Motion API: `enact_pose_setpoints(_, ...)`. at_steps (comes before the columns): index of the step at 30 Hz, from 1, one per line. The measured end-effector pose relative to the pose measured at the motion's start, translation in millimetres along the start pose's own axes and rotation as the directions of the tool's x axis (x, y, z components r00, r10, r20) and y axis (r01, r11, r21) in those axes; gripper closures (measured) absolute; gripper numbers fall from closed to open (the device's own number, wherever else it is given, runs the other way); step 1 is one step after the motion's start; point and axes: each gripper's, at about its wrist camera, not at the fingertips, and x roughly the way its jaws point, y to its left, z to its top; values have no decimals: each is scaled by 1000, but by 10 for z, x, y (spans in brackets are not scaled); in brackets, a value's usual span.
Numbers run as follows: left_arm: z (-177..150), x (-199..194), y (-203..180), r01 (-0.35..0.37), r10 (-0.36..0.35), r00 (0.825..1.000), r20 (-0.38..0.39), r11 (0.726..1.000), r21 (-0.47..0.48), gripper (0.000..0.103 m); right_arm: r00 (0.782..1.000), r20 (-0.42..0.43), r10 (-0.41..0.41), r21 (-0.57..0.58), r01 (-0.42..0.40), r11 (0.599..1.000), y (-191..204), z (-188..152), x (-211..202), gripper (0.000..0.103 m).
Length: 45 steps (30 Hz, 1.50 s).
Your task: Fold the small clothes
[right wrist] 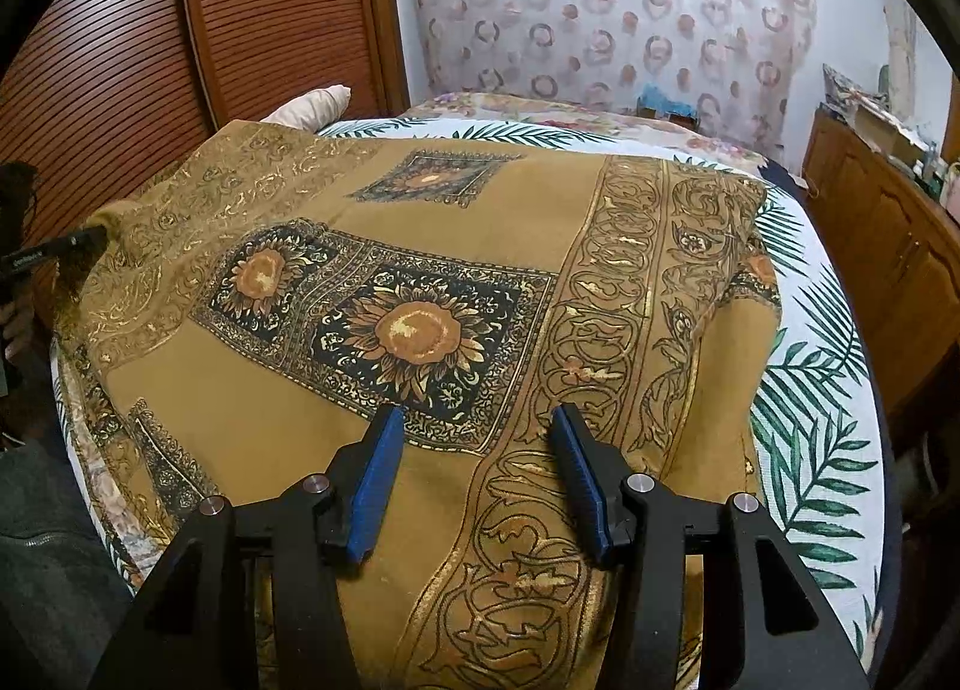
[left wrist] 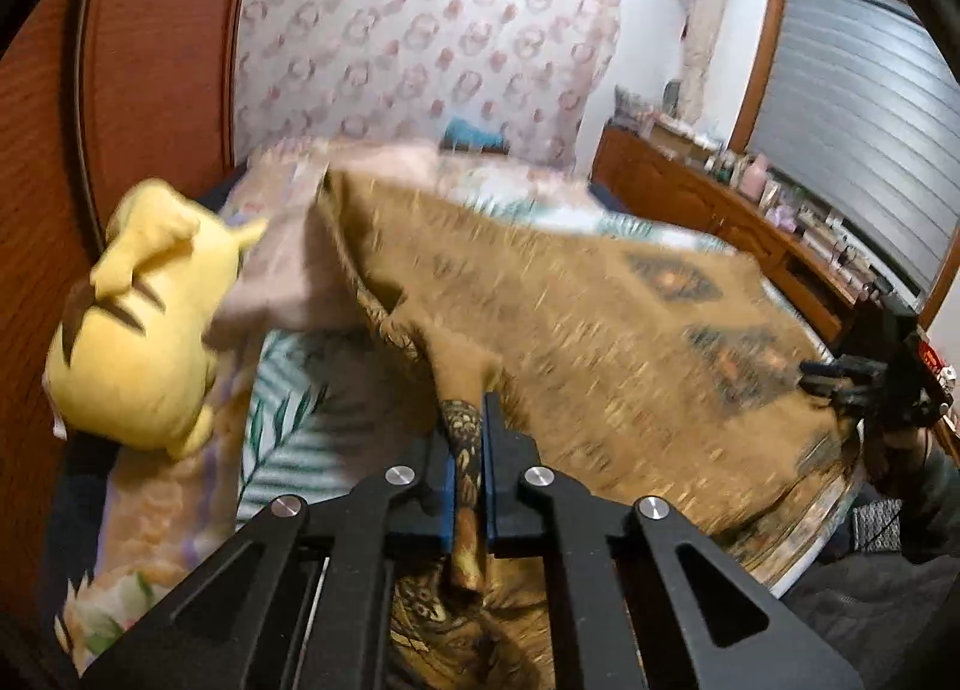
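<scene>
Left hand-held gripper [left wrist: 467,420] pinching edge of mustard sunflower-print cloth [right wrist: 420,324]; right hand-held gripper [right wrist: 474,420] spread above it. Risk: single pinch slips, cloth bunches ahead of right fingers.

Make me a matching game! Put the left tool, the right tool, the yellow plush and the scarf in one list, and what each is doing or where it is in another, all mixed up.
Things:
1. left tool
2. right tool
3. yellow plush
4. scarf

States:
A. spread over the bed
B. open, holding nothing
C. lying by the wooden wardrobe
D. pinching a fold of cloth

Pairs: 1-D, 2-B, 3-C, 4-A
</scene>
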Motion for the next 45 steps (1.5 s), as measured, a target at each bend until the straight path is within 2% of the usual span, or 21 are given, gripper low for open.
enact_pose_setpoints(4, 197, -107, -252, 43, -46, 997, 63, 998, 47, 98, 1000, 0, 0, 0, 0, 1000, -2, -2, 0, 49)
enact_pose_setpoints(13, 676, -38, -853, 148, -169, 979, 110, 974, 174, 99, 1000, 0, 3, 4, -3, 1000, -11, -2, -1, 49)
enact_pose_setpoints(21, 963, 146, -1395, 239, -271, 957, 99, 936, 258, 99, 1000, 4, 14, 22, -14, 1000, -38, -6, -7, 49)
enact_pose_setpoints(28, 1074, 211, -1683, 294, -330, 941, 73, 906, 305, 101, 999, -7, -32, 30, 33, 999, -22, 5, -55, 49)
enact_pose_setpoints(32, 1113, 233, -1832, 315, -350, 936, 47, 887, 337, 102, 998, 41, -39, 81, 35, 996, -113, 28, -253, 49)
enact_pose_setpoints(37, 1079, 236, -1769, 297, -329, 943, 48, 899, 323, 101, 997, 68, -48, 85, 42, 995, -126, 73, -417, 49)
enact_pose_setpoints(39, 1060, 264, -1706, 295, -321, 946, 37, 906, 304, 95, 996, 74, -44, 76, 39, 996, -79, 97, -438, 49)
enact_pose_setpoints(41, 1035, 267, -1602, 272, -294, 955, 40, 919, 286, 70, 996, 79, -34, 65, 29, 997, -5, 121, -434, 49)
enact_pose_setpoints(45, 982, 253, -1410, 220, -243, 969, 53, 938, 266, 50, 996, 87, 14, 28, -17, 999, 216, 201, -376, 49)
